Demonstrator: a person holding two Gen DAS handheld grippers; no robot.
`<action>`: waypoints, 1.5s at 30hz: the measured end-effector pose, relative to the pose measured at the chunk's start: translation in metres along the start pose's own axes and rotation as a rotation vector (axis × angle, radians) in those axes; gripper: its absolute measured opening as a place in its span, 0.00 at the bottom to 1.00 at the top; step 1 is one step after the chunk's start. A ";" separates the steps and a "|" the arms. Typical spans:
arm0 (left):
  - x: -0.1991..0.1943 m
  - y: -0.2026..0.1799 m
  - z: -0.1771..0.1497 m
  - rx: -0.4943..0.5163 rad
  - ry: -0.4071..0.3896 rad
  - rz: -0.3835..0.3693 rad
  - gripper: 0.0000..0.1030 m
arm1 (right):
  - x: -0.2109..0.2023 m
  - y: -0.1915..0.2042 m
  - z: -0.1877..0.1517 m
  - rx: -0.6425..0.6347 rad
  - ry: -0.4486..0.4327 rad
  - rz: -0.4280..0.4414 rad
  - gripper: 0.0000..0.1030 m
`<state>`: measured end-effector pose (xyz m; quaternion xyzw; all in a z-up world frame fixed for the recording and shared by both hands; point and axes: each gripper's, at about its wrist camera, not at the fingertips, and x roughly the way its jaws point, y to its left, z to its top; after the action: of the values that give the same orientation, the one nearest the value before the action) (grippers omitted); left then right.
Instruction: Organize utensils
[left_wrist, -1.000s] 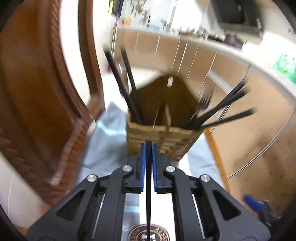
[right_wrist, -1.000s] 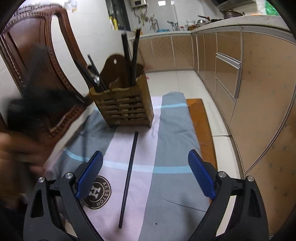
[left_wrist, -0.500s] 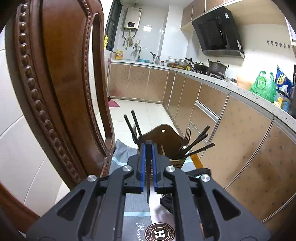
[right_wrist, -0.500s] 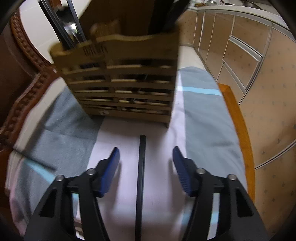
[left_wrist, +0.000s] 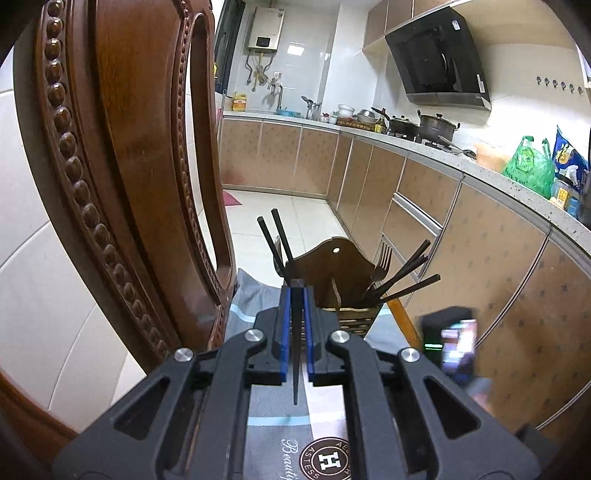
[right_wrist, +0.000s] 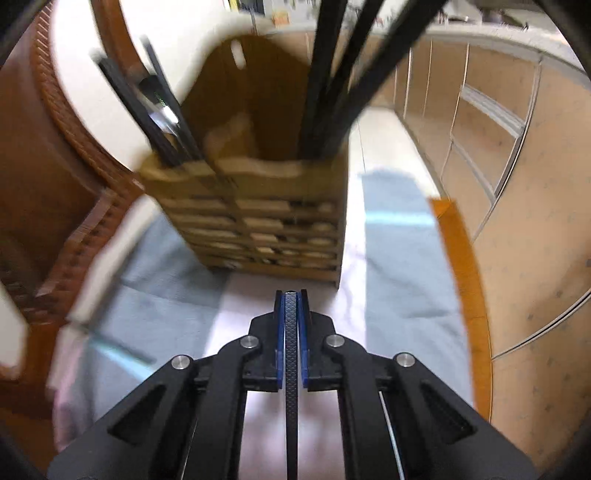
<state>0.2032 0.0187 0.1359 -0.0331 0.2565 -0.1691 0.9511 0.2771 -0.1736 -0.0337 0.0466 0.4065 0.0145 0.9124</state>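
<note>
A slatted wooden utensil holder (left_wrist: 347, 291) (right_wrist: 258, 218) stands on a grey and pink cloth (right_wrist: 399, 266); black chopsticks and a fork (left_wrist: 382, 260) stick out of it. My left gripper (left_wrist: 296, 291) is shut on a black chopstick (left_wrist: 295, 354), held up well short of the holder. My right gripper (right_wrist: 291, 301) is shut on a second black chopstick (right_wrist: 291, 369) that lies along the cloth, its far end close to the holder's base. The right wrist view is blurred.
A carved brown wooden chair back (left_wrist: 122, 177) rises at the left, close to the holder. Kitchen cabinets (left_wrist: 461, 236) and a counter with pots run along the right. The orange table edge (right_wrist: 461, 258) shows beyond the cloth.
The right gripper came forward over the lying chopstick and closed on it. The left gripper drew back and up from the holder, still gripping its chopstick.
</note>
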 end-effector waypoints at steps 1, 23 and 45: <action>0.000 0.000 0.000 0.001 0.000 0.000 0.06 | -0.019 -0.001 -0.001 0.000 -0.031 0.013 0.07; 0.005 0.004 -0.004 -0.008 0.013 0.015 0.06 | -0.209 0.015 0.060 -0.031 -0.410 0.085 0.07; 0.016 0.028 -0.002 -0.072 0.028 0.040 0.06 | -0.120 0.006 0.145 0.075 -0.417 0.023 0.11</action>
<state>0.2234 0.0397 0.1226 -0.0596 0.2762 -0.1410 0.9488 0.3049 -0.1859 0.1521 0.0871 0.2087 -0.0002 0.9741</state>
